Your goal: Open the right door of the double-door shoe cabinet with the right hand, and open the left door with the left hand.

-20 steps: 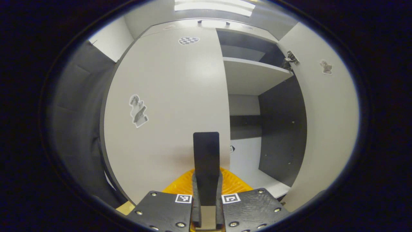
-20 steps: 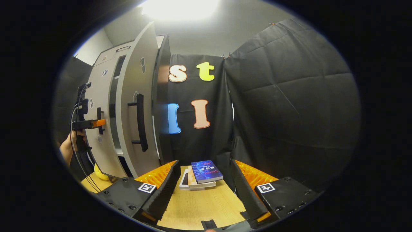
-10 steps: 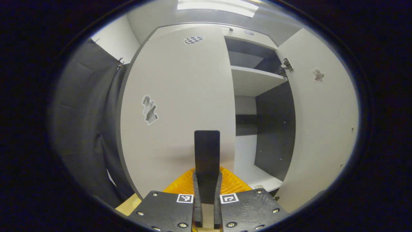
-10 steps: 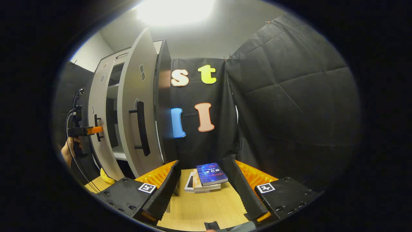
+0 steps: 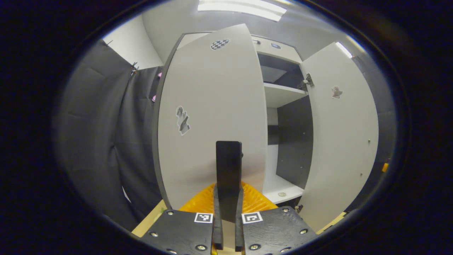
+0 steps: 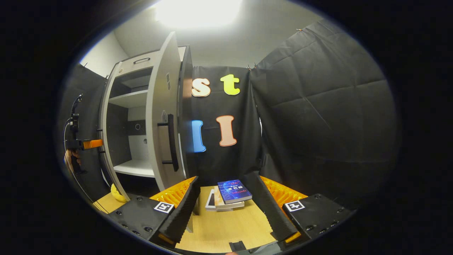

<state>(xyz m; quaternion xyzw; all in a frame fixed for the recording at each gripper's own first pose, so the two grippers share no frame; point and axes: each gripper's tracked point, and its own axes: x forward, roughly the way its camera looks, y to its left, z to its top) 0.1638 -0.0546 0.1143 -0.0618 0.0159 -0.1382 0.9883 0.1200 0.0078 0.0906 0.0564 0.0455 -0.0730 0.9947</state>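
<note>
The left gripper view sits close against the left door (image 5: 212, 117), facing the cabinet (image 5: 283, 106) head-on. The right gripper view looks from farther back over the bench (image 6: 226, 226), toward the black cloth wall (image 6: 318, 117). Both share the cabinet's open shelves (image 6: 129, 99) and right door (image 6: 164, 113).

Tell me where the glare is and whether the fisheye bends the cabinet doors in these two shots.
Left gripper view: the ceiling light blows out at the top, and the left door bulges outward, edges curved. Right gripper view: the ceiling lamp burns white, the right door bows, and the books stay fairly sharp.
</note>
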